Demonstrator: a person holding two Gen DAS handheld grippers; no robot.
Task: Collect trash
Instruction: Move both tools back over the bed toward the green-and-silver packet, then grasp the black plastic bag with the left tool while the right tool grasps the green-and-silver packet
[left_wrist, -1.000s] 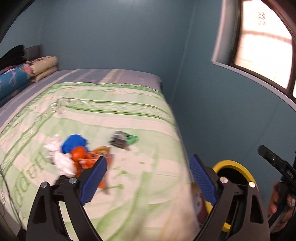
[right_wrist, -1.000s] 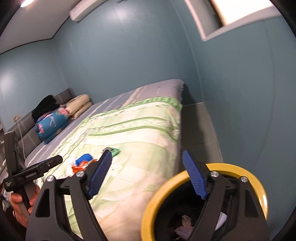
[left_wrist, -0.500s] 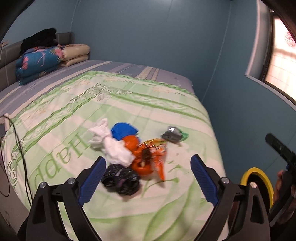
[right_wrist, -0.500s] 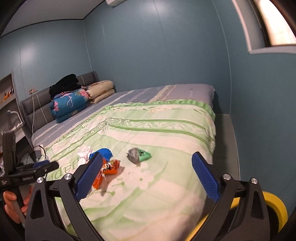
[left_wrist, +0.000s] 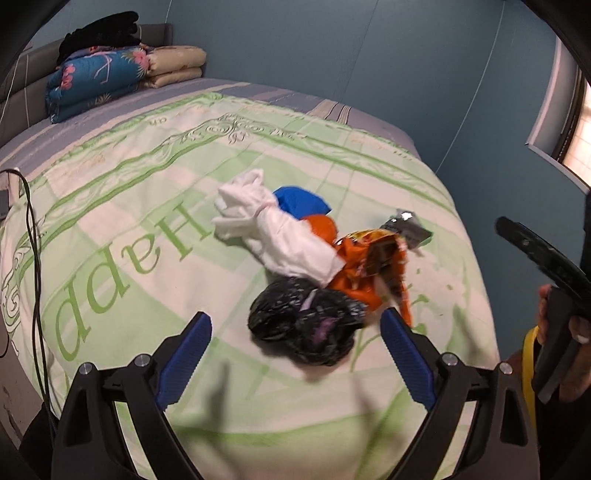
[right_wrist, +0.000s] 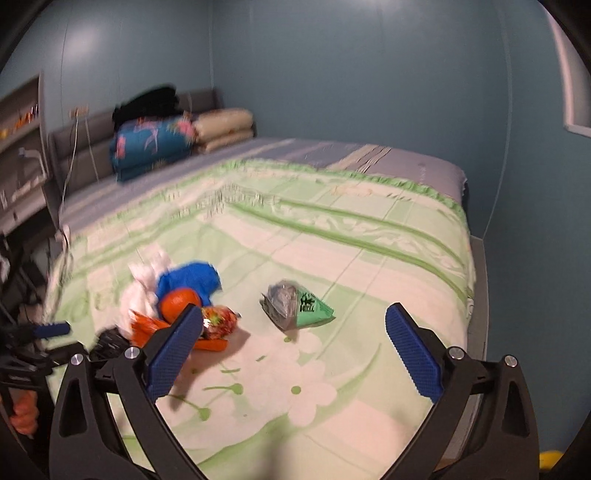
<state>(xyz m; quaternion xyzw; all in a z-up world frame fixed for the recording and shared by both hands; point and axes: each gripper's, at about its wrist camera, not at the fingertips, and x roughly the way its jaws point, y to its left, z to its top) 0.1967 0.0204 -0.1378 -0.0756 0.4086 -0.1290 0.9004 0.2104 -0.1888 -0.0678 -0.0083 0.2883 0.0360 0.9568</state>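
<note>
Left wrist view: the left gripper (left_wrist: 295, 350) is spread wide and grasps nothing; its blue pads (left_wrist: 184, 360) frame the lower middle of the frame. Between and just above them lies a crumpled black plastic bag (left_wrist: 304, 326), knotted shut, its contents hidden. Touching it from the upper left is a white crumpled bag (left_wrist: 273, 230), which lies over a blue wad (left_wrist: 301, 201) and an orange ball-shaped wrapper (left_wrist: 323, 227). To the right of the white bag an orange snack packet (left_wrist: 371, 264) lies torn open, and behind it, right of centre, a grey-and-green packet (left_wrist: 408, 225) shows only partly. All this trash rests on the green and white bedspread (left_wrist: 147, 229). A yellow bin rim (left_wrist: 528, 365) shows as a sliver at the lower right edge, its inside out of sight, behind the person's hand on the right gripper (left_wrist: 546, 266). Folded blankets (left_wrist: 110, 77) sit stacked at the upper left, and a black cable (left_wrist: 31, 221) runs down the left edge.

Right wrist view: the right gripper (right_wrist: 291, 350) is likewise released and bare, its pads (right_wrist: 413, 354) wide apart at the bottom. The grey-and-green packet (right_wrist: 295, 304) lies alone at centre, apart from the heap at the left, where the blue wad (right_wrist: 190, 282), the orange ball-shaped wrapper (right_wrist: 179, 301), the white crumpled bag (right_wrist: 146, 286) and the orange snack packet (right_wrist: 214, 325) are bunched together; the near pad hides part of them. The left gripper (right_wrist: 48, 332) hangs at the far left edge, blurred. A yellow scrap of the bin (right_wrist: 550, 459) shows at the lower right corner.
</note>
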